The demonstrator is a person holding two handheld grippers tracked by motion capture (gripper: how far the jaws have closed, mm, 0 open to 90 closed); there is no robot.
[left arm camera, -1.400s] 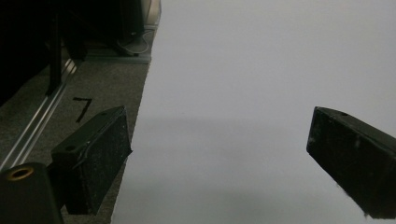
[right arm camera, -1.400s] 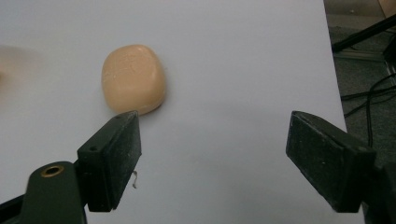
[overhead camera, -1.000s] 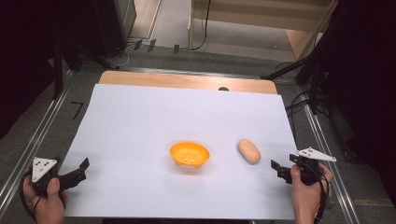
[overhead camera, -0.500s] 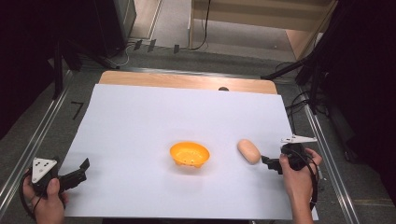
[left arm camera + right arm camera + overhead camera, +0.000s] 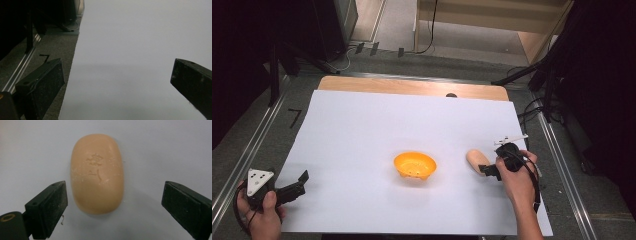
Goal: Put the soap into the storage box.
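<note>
So I've got the right gripper (image 5: 486, 170) lined up on the soap bar (image 5: 97, 172), which lies flat on the white sheet (image 5: 362, 130) just right of the orange bowl (image 5: 414, 165). In the right gripper view the 2 jaws stand wide apart, 1 on each side of the near end of the bar, and they've just been opening. Neither pad touches the soap; the left one sits just beside its lower edge and the right one is well apart from it.

My take on doing this step well: I'm off-centre, so I'd shift a bit toward the right pad's side and push forward until the pads sit at the middle of the bar's long sides, not its rounded end. Soap is slick and curved, so a squeeze near the end would probably squirt it out. Stay low to the sheet and close slowly.

The left gripper (image 5: 294, 187) is parked at the near left corner with its jaws open and nothing between them.

Farther out, the bowl looks to have small holes in its bottom, so I'm guessing it's a soap dish and that's where the bar goes.

Writing: there's a stamp pressed into the top of the bar, 2 characters by the look of it, but too soft for me to read. No other labels I can make out.
</note>
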